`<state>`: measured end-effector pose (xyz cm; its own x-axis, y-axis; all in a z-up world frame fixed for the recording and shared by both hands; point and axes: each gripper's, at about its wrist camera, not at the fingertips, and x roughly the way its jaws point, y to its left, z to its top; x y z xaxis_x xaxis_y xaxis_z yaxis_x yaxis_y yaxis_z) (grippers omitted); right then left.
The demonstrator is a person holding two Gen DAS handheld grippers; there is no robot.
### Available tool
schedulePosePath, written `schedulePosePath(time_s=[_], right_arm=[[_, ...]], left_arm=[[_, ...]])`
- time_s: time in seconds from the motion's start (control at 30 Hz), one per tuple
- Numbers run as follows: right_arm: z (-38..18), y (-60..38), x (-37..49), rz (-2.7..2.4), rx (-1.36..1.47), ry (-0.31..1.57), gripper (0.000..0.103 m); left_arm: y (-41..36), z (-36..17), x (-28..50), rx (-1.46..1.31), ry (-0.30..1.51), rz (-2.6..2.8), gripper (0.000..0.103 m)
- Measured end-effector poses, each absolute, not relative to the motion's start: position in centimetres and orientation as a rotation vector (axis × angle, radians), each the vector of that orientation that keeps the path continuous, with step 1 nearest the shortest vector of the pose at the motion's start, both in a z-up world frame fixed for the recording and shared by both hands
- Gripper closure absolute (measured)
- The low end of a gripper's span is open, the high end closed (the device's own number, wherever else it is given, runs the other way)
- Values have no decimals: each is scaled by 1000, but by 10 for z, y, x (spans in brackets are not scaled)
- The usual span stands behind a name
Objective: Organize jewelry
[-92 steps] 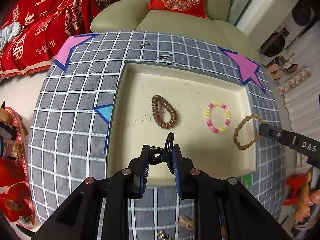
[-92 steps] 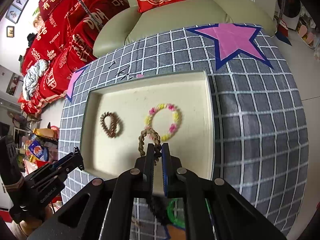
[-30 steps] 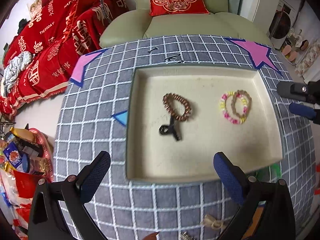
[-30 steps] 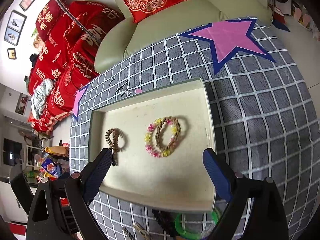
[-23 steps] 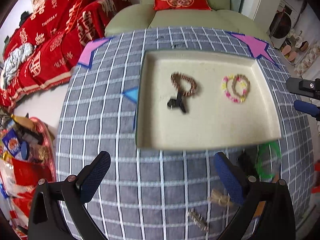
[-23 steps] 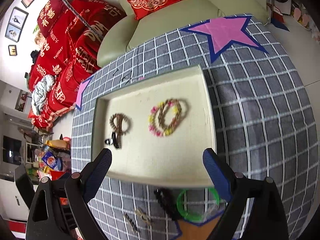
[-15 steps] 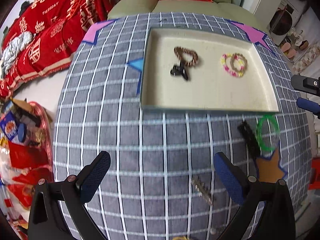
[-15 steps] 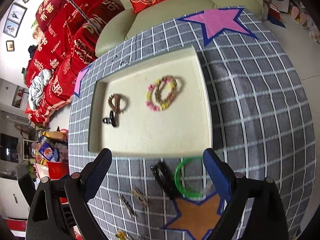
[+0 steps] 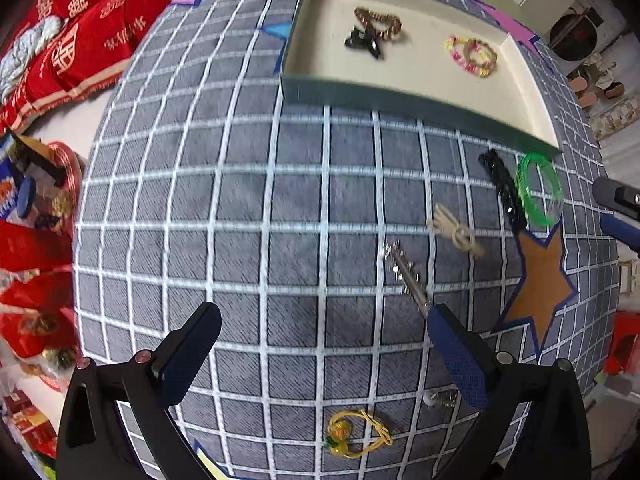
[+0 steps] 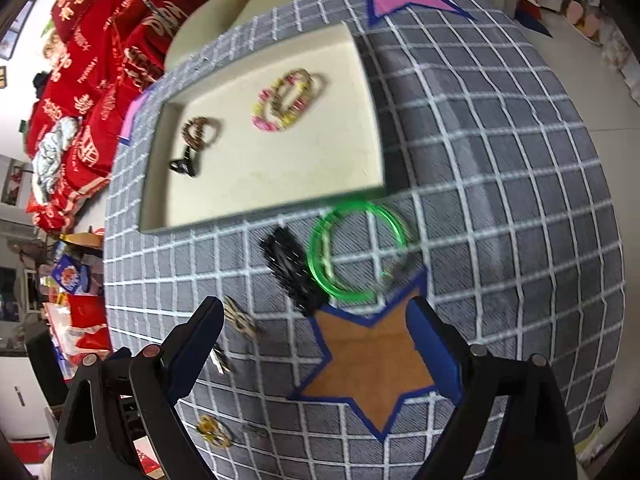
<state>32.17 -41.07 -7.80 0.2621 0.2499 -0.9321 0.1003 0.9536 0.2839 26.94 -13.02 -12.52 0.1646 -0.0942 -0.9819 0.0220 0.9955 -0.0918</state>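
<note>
A cream tray [image 9: 400,92] [image 10: 280,196] holds a brown coil band [image 9: 378,24], a black clip [image 9: 362,42] and a pink-yellow bead bracelet with a braided ring on it [image 9: 472,56] [image 10: 286,100]. On the cloth in front lie a green bangle [image 9: 538,190] [image 10: 356,250], a black comb clip [image 9: 504,190] [image 10: 294,272], a beige knot piece [image 9: 456,234] [image 10: 240,320], a silver hairpin [image 9: 408,276] and a yellow cord charm [image 9: 356,434] [image 10: 212,430]. My left gripper [image 9: 320,354] is open and empty. My right gripper [image 10: 316,354] is open and empty above an orange star patch [image 10: 372,356].
The table has a grey checked cloth [image 9: 240,220] with star patches. A small silver item [image 9: 440,398] lies by my left gripper's right finger. A sofa with red blankets [image 10: 100,60] stands behind. Red bags crowd the floor at left [image 9: 28,260].
Both grippers have pulled back from the tray toward the table's near side, so the loose items in front of the tray have come into view. Both stay open.
</note>
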Motion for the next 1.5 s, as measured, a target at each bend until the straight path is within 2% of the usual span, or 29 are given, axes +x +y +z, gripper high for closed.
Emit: schedulePosePath(time_s=[0.4,0.73,0.77,0.93,1.03,1.23,1.33,1.4,1.5], right_arm=[[-117,-433,305,-15,266,1402,9],[-131,-457,326,-93,349,1411,9],[-132,-458,328,-100,358,1411,9],[-139,-463,339,-134,381,1420,9],[-145,-458,346,-146,377,1425,9],[-149,-444,360,-179,310,1416,10],[-151,-423,362,-198,269,1411,15],[-153,-412,365,-209,221,1408,23],[-155,-392,364,-207,166,1403,33]], left_arm=[[-144,-150,260,-110,1446,-75,0],[-162,-163,263,-120,1449,-72,0],[-168,-165,269,-119,1453,-69,3],[-179,-178,275,-118,1459,-64,3],[-181,-185,274,-109,1463,-63,14],[-186,-187,270,-79,1457,-67,15],[-189,-185,270,-62,1451,-55,21],[-182,-175,267,-44,1448,-60,24],[-183,-174,266,-30,1435,-71,35]])
